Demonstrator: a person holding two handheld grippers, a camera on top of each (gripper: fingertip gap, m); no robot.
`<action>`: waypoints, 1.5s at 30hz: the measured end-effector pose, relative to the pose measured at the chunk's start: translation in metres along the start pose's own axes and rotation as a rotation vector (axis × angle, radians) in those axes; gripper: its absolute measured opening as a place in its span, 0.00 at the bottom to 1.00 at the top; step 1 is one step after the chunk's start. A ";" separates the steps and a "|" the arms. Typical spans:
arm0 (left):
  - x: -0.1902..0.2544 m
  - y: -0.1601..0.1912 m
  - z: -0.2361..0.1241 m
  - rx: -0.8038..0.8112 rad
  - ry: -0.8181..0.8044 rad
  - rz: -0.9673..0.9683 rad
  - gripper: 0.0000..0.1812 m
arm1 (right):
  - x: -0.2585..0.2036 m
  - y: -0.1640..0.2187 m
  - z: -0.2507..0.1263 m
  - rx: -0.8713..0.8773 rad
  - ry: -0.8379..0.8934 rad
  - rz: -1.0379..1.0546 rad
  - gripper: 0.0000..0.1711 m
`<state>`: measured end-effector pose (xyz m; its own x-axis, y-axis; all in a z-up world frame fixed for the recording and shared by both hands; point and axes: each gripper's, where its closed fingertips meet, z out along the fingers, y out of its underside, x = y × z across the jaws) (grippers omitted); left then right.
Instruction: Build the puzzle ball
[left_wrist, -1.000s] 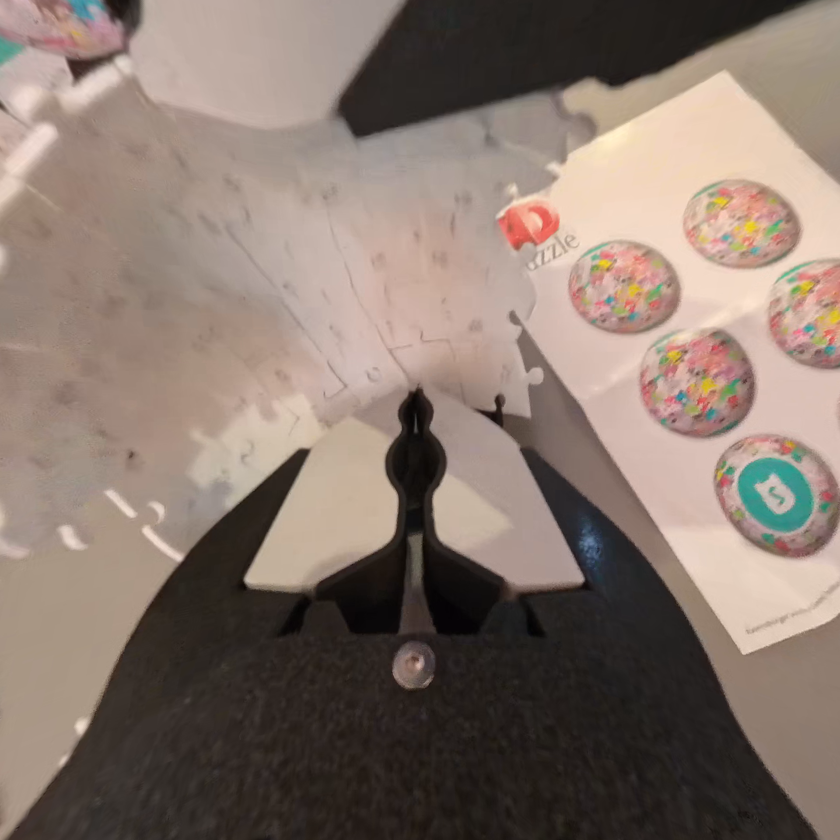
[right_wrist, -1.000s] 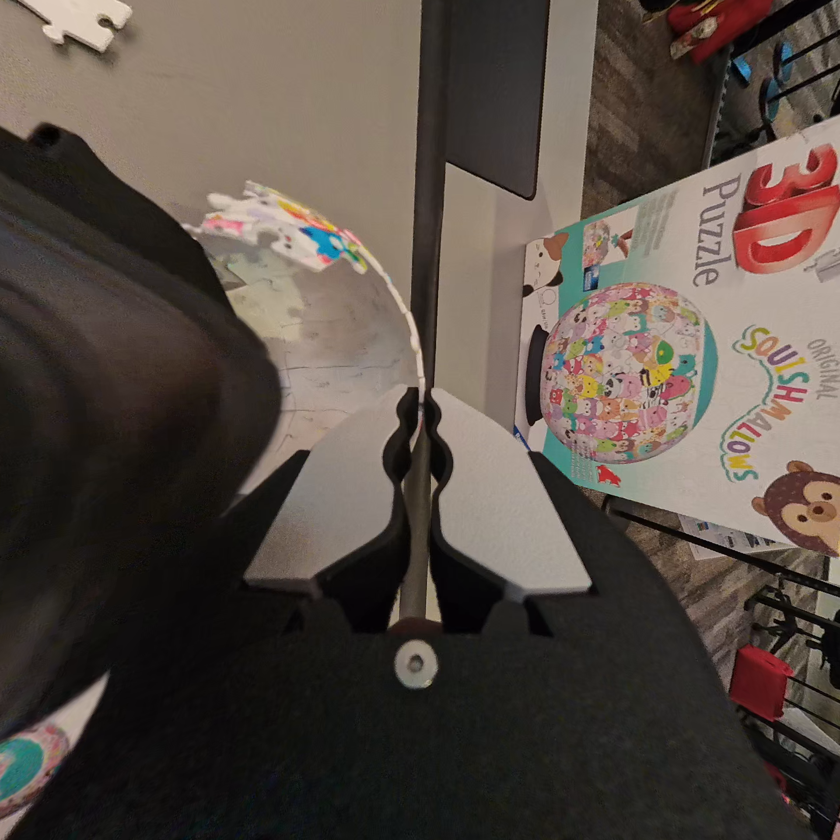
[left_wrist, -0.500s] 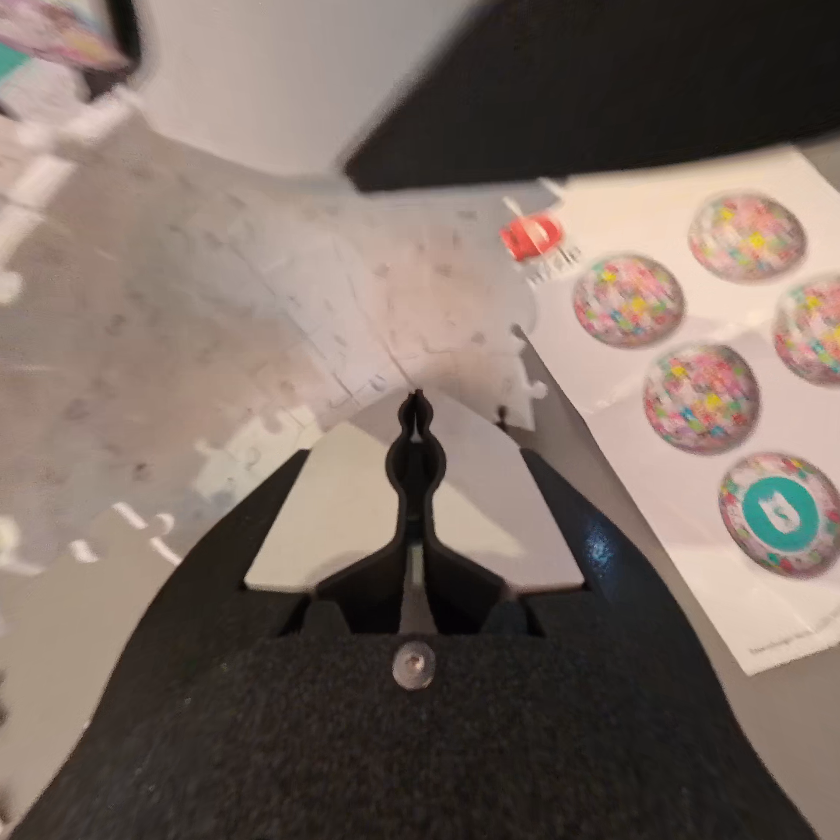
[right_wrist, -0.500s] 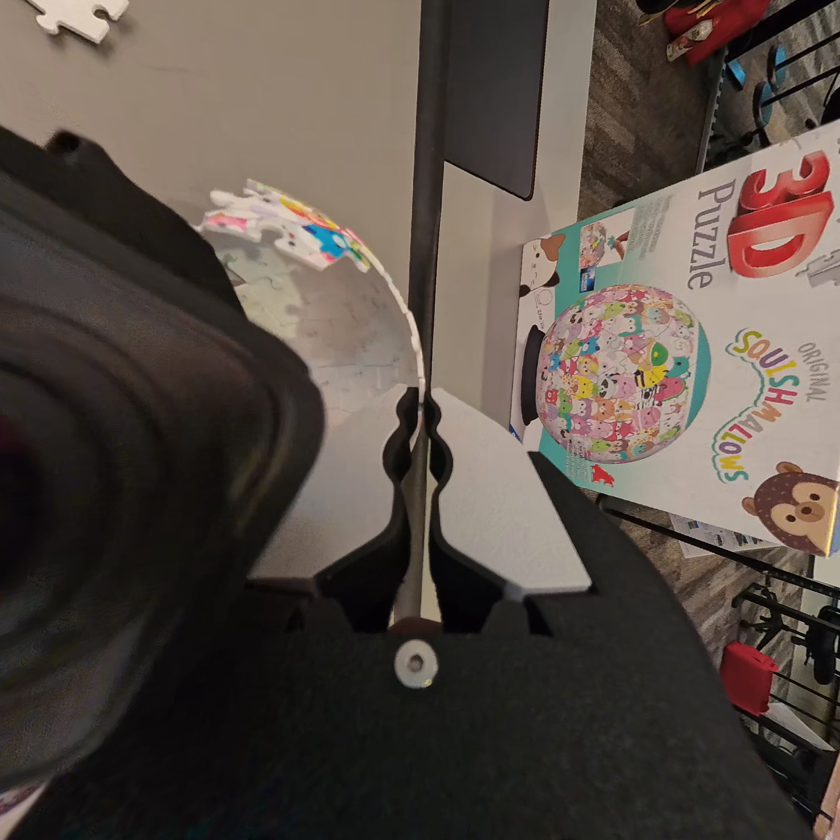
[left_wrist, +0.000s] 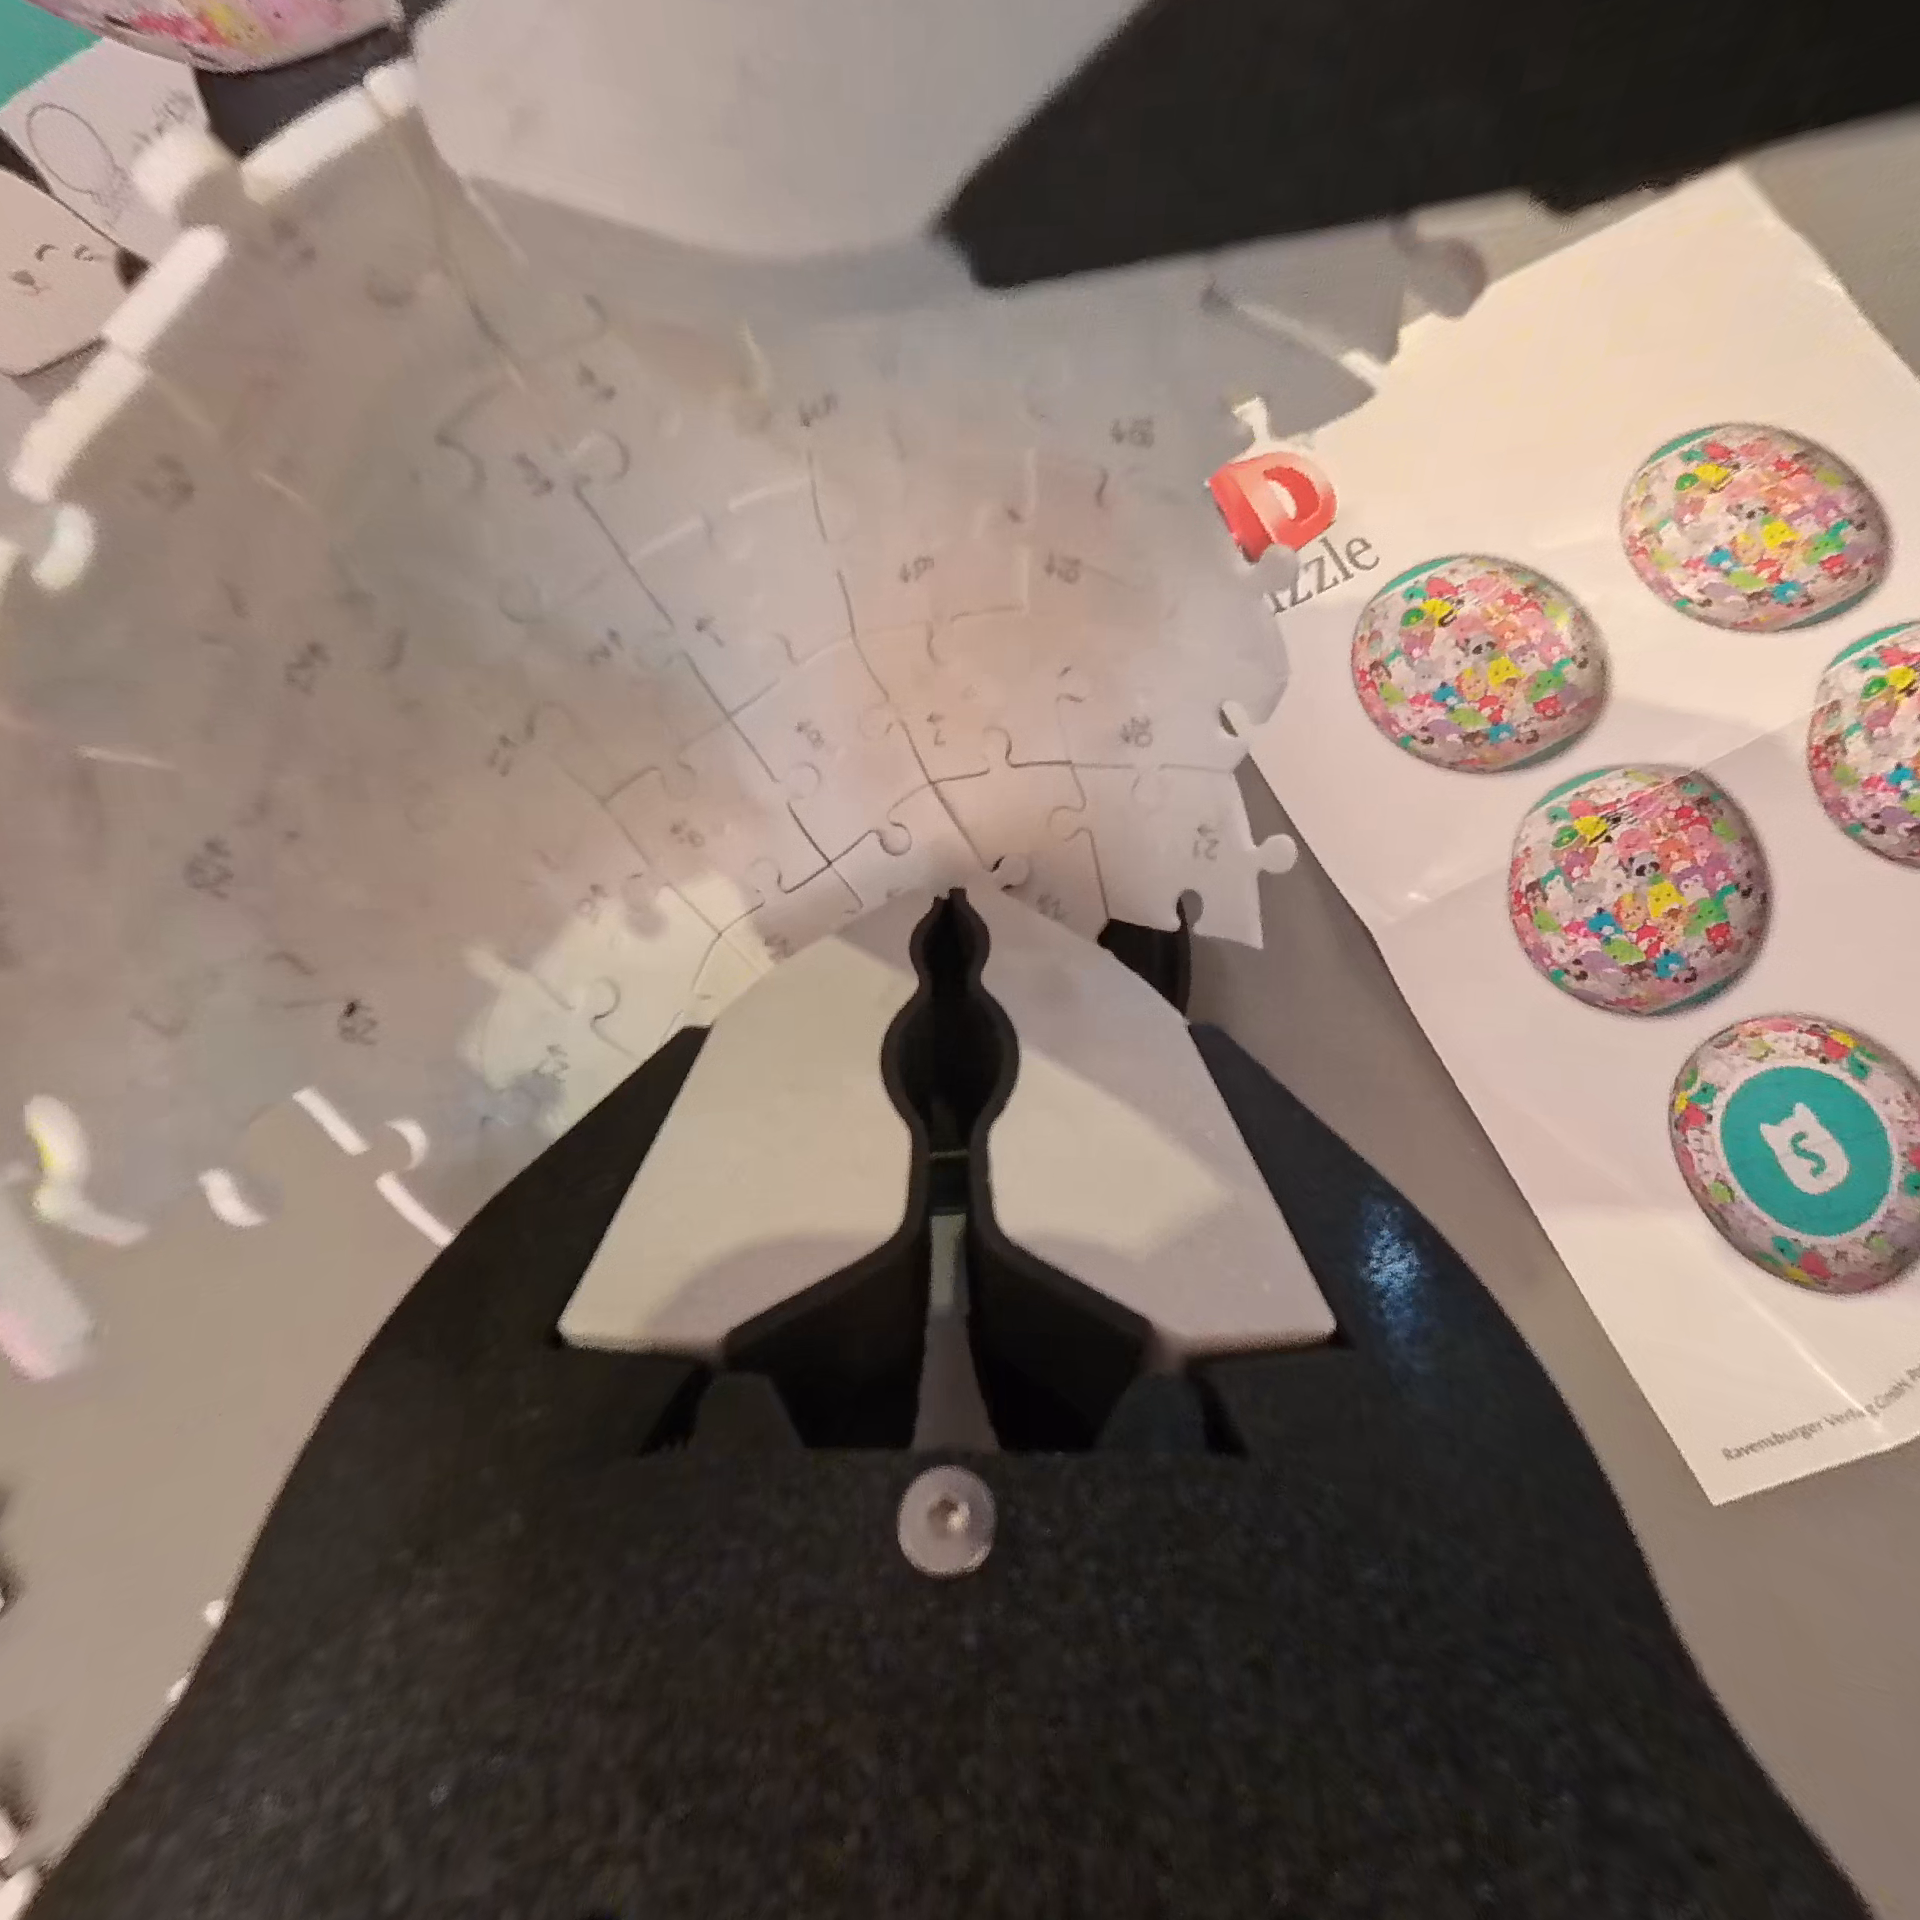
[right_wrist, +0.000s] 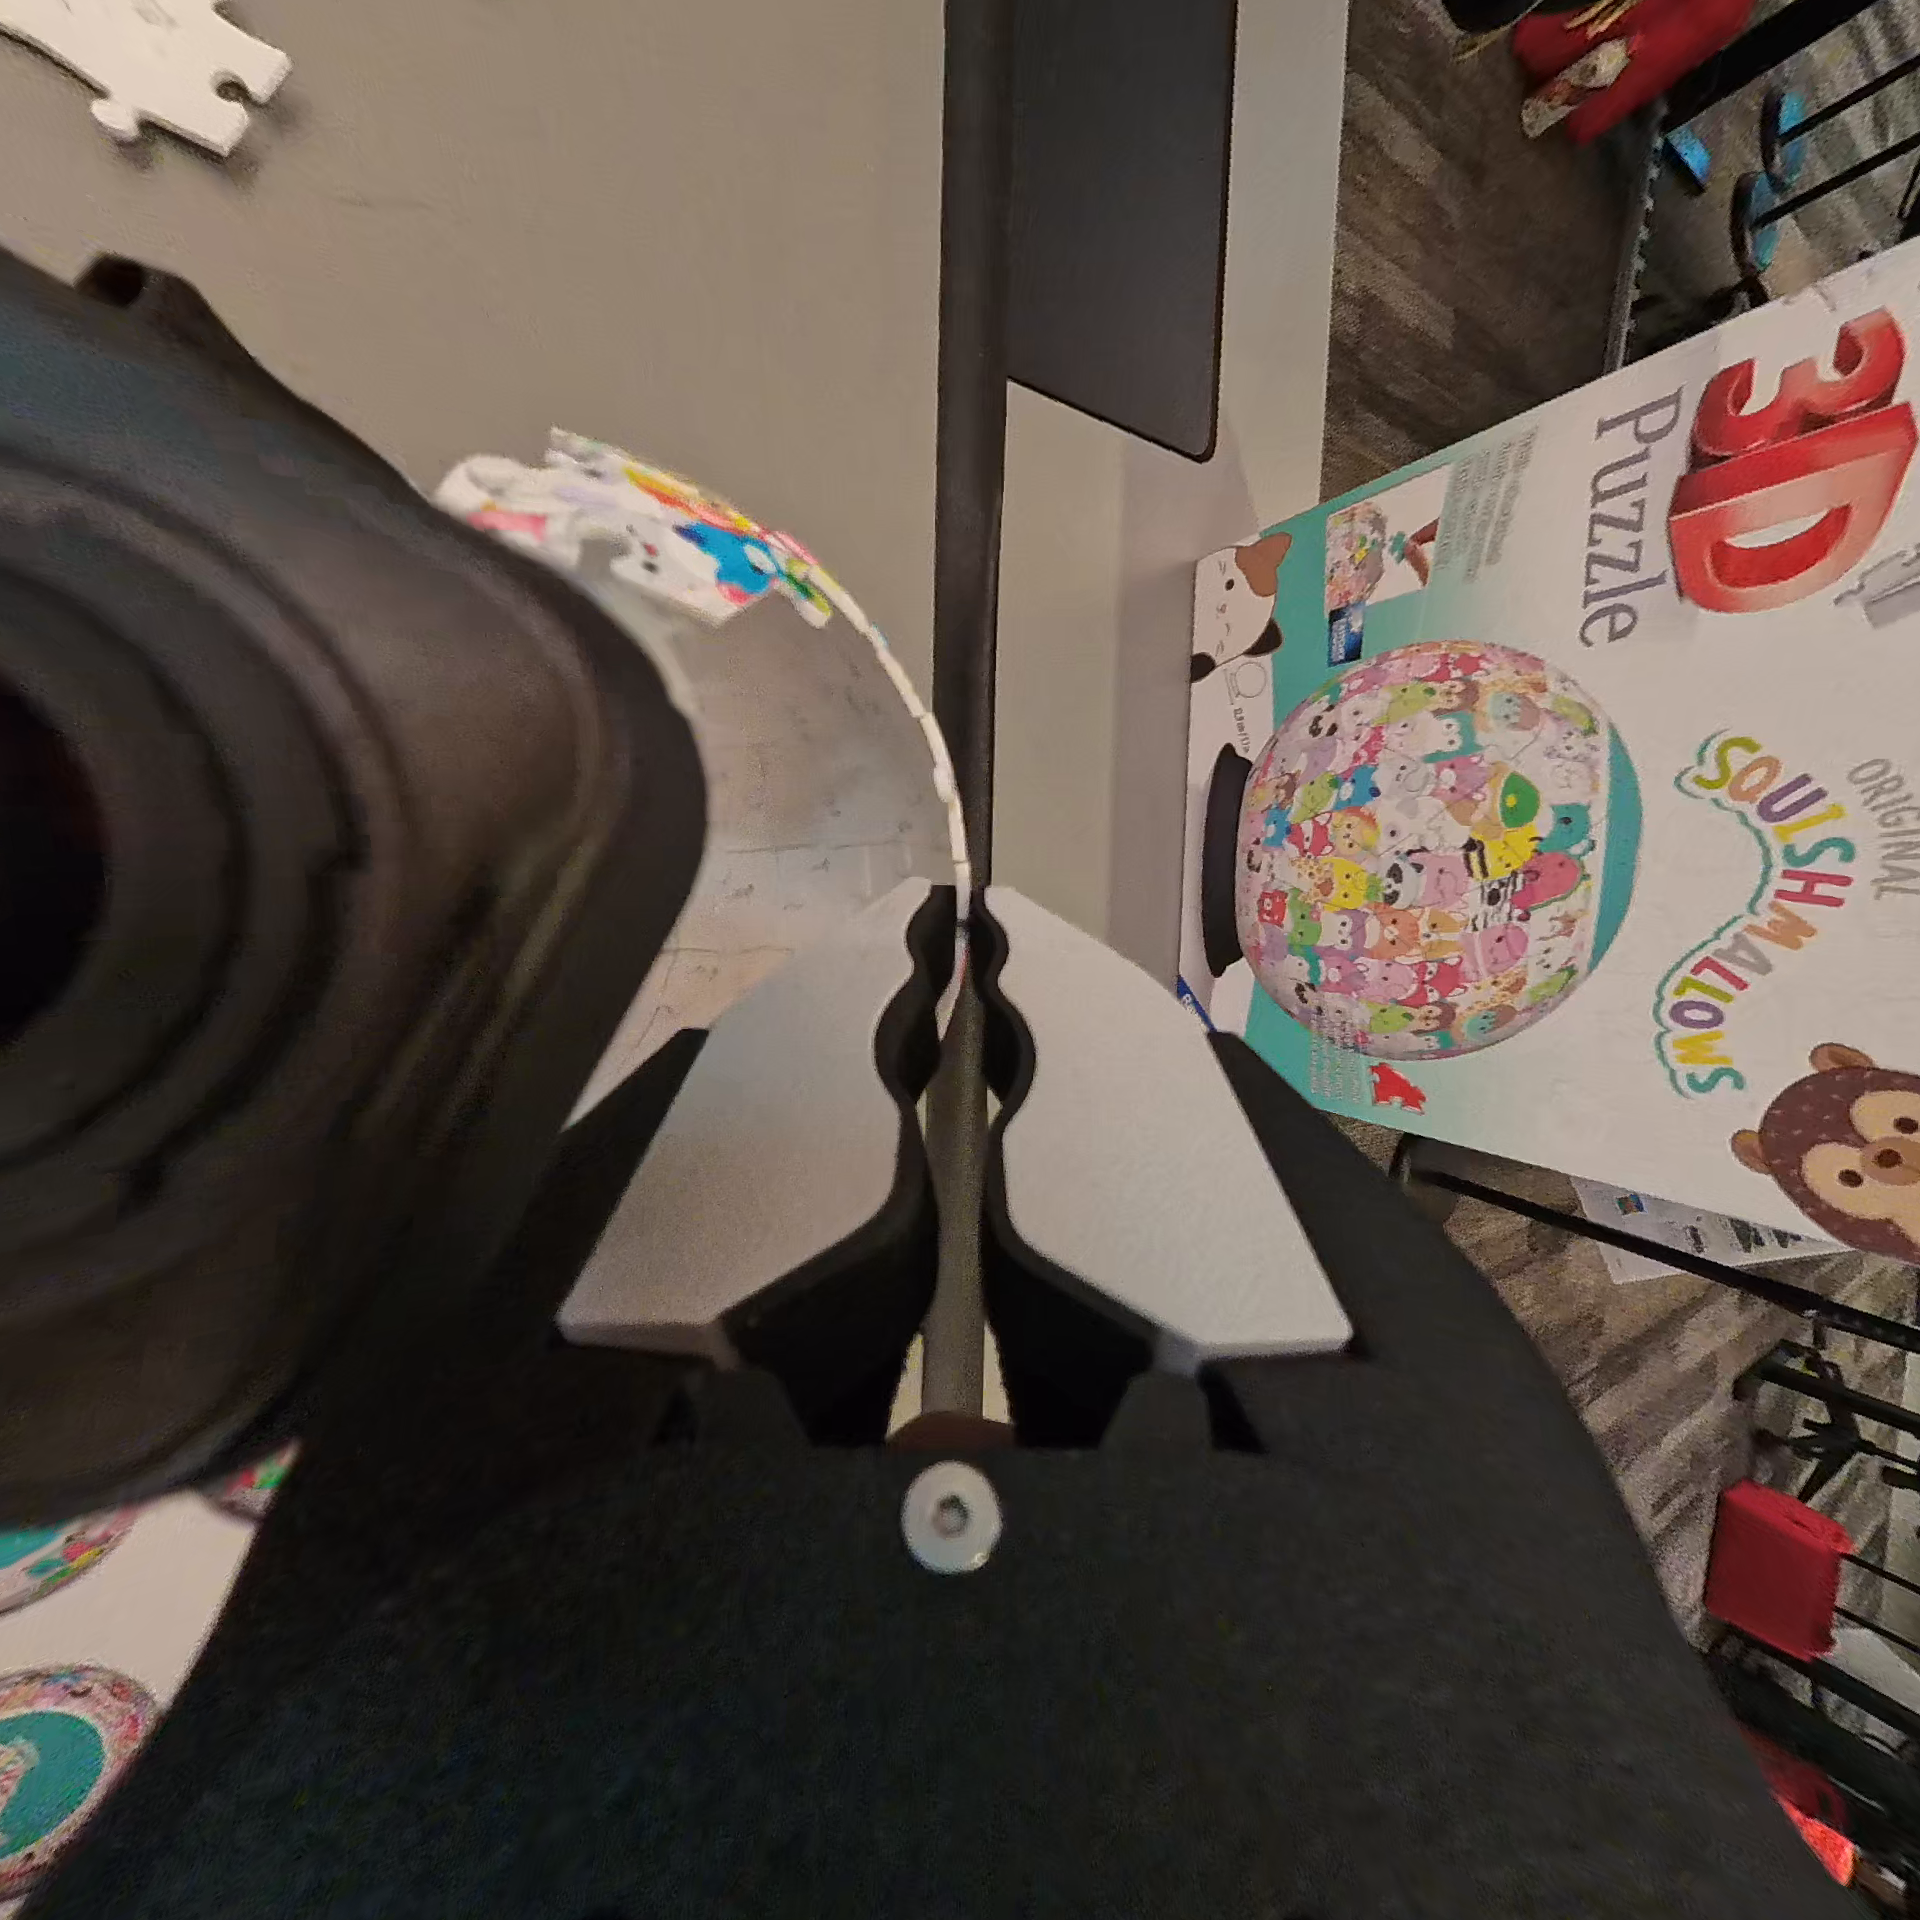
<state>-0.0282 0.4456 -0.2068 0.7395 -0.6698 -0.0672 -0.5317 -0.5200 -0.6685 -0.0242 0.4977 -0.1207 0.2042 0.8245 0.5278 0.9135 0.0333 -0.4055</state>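
Observation:
The part-built puzzle ball (left_wrist: 831, 644) is a curved shell of joined pieces, white and numbered on the inside. My left gripper (left_wrist: 951, 904) is shut on its lower edge. In the right wrist view the shell (right_wrist: 821, 790) curves up with coloured print on its outer rim. My right gripper (right_wrist: 968, 914) is shut on the shell's thin edge. The left gripper's black body (right_wrist: 260, 883) fills the left of that view, close beside the shell. The right gripper's white finger (left_wrist: 675, 114) shows at the top of the left wrist view, on the shell's far side.
A white instruction sheet (left_wrist: 1538, 1091) with pictures of balls lies on the grey table to the right of the shell. A loose white piece (right_wrist: 177, 73) lies farther off. The puzzle box (right_wrist: 1558, 727) lies beyond the table's dark edge (right_wrist: 966, 416). Racks with red items (right_wrist: 1777, 1579) stand below. Across from one pair of fingers to the other is roughly 10 cm.
The left gripper's body has moved closer and fills more of the right wrist view. The shell has turned a little in the left wrist view. Both grippers stay shut on the shell.

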 end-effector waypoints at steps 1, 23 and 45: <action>0.000 0.000 0.000 0.000 -0.007 0.008 0.00 | 0.000 0.000 0.000 -0.005 0.003 -0.006 0.01; -0.055 0.016 -0.078 0.200 0.282 -0.297 0.20 | 0.000 -0.004 0.005 -0.094 0.012 -0.034 0.02; -0.047 0.003 -0.036 0.163 0.170 -0.464 0.12 | 0.001 0.000 -0.006 -0.154 0.101 0.045 0.02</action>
<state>-0.0792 0.4561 -0.1795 0.7975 -0.4718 0.3760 -0.0822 -0.7024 -0.7070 -0.0221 0.4952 -0.1158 0.2734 0.7620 0.5870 0.9442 -0.0959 -0.3152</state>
